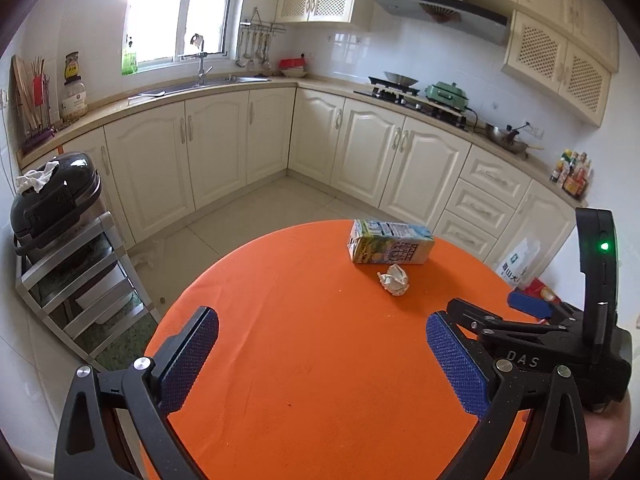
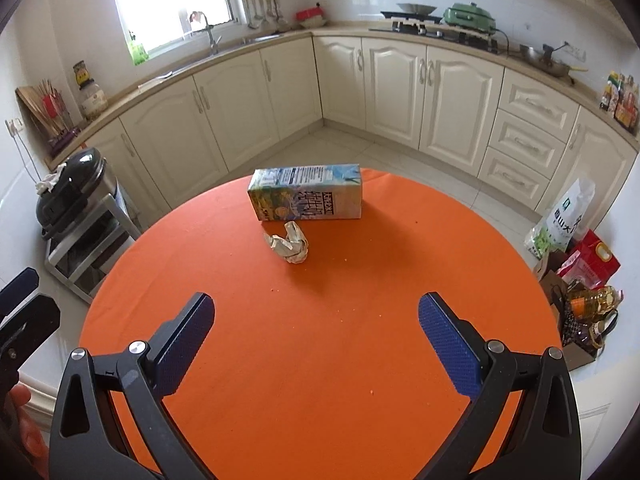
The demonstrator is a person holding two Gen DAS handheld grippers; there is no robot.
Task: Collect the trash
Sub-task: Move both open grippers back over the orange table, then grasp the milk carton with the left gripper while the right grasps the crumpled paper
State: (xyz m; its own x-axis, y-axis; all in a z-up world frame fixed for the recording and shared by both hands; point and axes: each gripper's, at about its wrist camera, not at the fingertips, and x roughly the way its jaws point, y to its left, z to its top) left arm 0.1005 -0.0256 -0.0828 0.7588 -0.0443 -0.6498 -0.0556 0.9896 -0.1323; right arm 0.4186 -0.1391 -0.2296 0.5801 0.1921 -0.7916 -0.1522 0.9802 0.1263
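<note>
A milk carton (image 1: pixel 391 242) lies on its side at the far part of the round orange table (image 1: pixel 300 360). A crumpled paper ball (image 1: pixel 393 279) lies just in front of it. In the right wrist view the carton (image 2: pixel 307 193) and the paper ball (image 2: pixel 289 243) sit ahead, slightly left of centre, on the table (image 2: pixel 320 340). My left gripper (image 1: pixel 322 334) is open and empty, well short of both. My right gripper (image 2: pixel 316 318) is open and empty, short of the paper ball. The right gripper also shows at the right edge of the left wrist view (image 1: pixel 520 312).
A black lidded bin (image 1: pixel 52 196) with white paper on top stands on a metal rack (image 1: pixel 80 280) left of the table. Bags and bottles (image 2: pixel 576 264) sit on the floor to the right. Cream cabinets (image 1: pixel 240 140) and a counter ring the room.
</note>
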